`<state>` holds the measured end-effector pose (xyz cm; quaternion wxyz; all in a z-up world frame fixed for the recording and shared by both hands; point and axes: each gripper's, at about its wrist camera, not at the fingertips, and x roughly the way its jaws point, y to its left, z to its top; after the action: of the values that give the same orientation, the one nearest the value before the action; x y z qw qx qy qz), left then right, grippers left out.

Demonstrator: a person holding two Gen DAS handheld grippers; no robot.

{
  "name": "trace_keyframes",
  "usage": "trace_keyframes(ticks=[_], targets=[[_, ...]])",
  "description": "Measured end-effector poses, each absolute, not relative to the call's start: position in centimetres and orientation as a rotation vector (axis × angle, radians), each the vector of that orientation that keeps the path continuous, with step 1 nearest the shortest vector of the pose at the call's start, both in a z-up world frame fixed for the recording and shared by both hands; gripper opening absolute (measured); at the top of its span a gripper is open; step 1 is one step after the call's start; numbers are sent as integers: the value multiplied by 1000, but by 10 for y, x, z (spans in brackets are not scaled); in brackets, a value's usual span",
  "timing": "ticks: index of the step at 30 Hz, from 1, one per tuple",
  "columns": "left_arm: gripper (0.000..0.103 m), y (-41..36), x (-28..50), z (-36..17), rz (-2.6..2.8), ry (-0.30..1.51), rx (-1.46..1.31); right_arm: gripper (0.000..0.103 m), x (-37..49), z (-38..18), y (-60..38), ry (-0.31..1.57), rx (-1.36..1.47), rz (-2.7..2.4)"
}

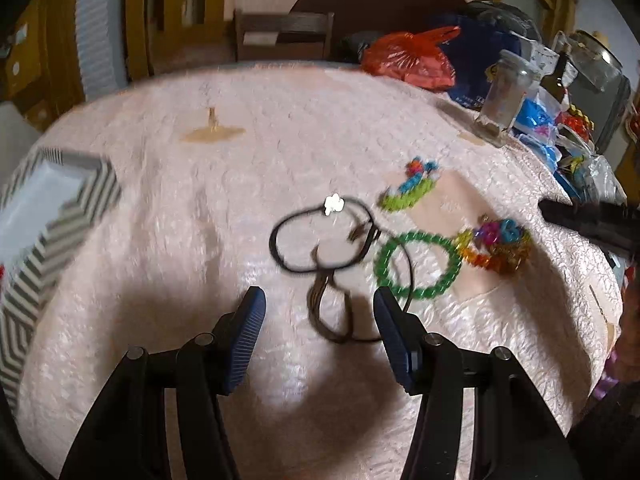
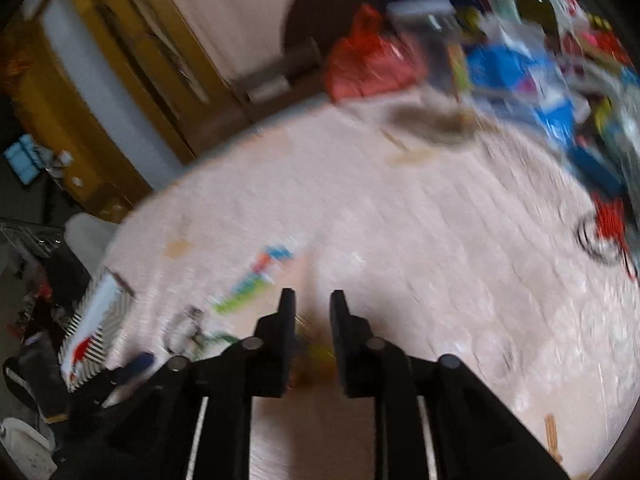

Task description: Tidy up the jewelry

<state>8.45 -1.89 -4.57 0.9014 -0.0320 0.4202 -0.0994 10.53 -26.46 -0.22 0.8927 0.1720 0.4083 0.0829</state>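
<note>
Bare cloth (image 1: 168, 216) lies open centre-left; bags and jars (image 1: 504, 92) (far right) crowd that edge.

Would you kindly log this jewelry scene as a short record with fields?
surface: table with pale pink cloth
jewelry: black cord necklace; green bead ring; multicolour bracelet; green-and-blue bead piece
container: striped box, left edge
left hand-held gripper: open, above the cord necklace
right hand-held gripper: narrow gap, view blurred, grip unclear
clutter: red bag, glass jar
</note>
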Motion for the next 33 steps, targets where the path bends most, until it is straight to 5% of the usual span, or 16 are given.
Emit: trace_keyframes(ticks=[5,13,16,33], targets=[[61,-13,86,-46,-217,864,-108,22,107,-31,-253,973,235,248],[61,-13,86,-47,-222,865,-122,23,115,-43,-239,930,123,309],[61,-11,86,-47,-225,864,-132,9,116,-41,-234,941,136,356],[61,-48,108,-18,-378,833,4,9,86,22,-261,670,337,362]])
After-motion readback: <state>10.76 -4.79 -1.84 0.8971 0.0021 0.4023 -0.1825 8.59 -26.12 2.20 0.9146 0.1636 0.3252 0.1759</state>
